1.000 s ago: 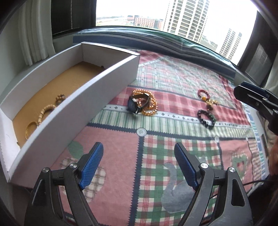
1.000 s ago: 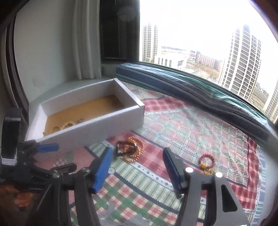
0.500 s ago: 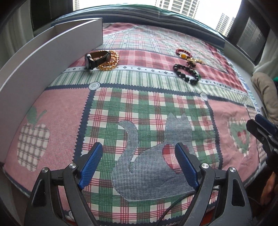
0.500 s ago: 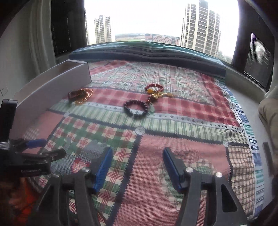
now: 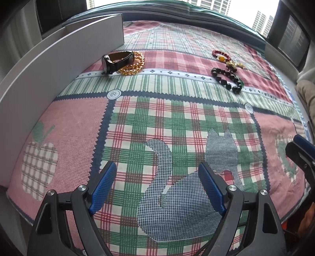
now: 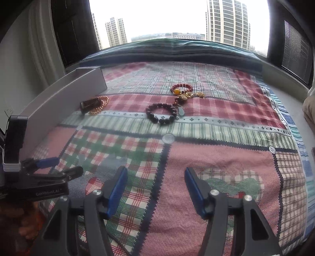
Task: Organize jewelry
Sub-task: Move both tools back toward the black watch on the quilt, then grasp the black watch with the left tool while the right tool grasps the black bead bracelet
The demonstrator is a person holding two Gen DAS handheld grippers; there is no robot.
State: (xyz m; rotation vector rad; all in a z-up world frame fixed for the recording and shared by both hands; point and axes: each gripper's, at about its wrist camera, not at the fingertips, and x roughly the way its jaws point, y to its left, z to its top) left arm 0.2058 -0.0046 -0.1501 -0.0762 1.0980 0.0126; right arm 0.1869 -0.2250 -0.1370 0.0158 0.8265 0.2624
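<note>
On patchwork cloth (image 5: pixel 137 118): watch (image 5: pixel 116 61), bead bracelets (both tools empty)

Plaid red-green cloth (image 5: pixel 157 118), white box (image 5: pixel 49 69), gold beads (image 5: pixel 133 65), blue-padded claws

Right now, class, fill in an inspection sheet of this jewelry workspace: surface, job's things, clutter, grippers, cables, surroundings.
Surface: patchwork checked cloth laid flat, printed with a swan and an apple.
Job's things: white box at the left edge; black-strap watch resting against gold bead bracelet beside the box; dark bead bracelet; red bead bracelet with gold charms, touching the dark one.
Clutter: nothing seen.
Grippers: left gripper open, empty; right gripper open, empty; both low over the near cloth.
Cables: thin dark cable near the bottom edge.
Surroundings: window with tower blocks outside.
</note>
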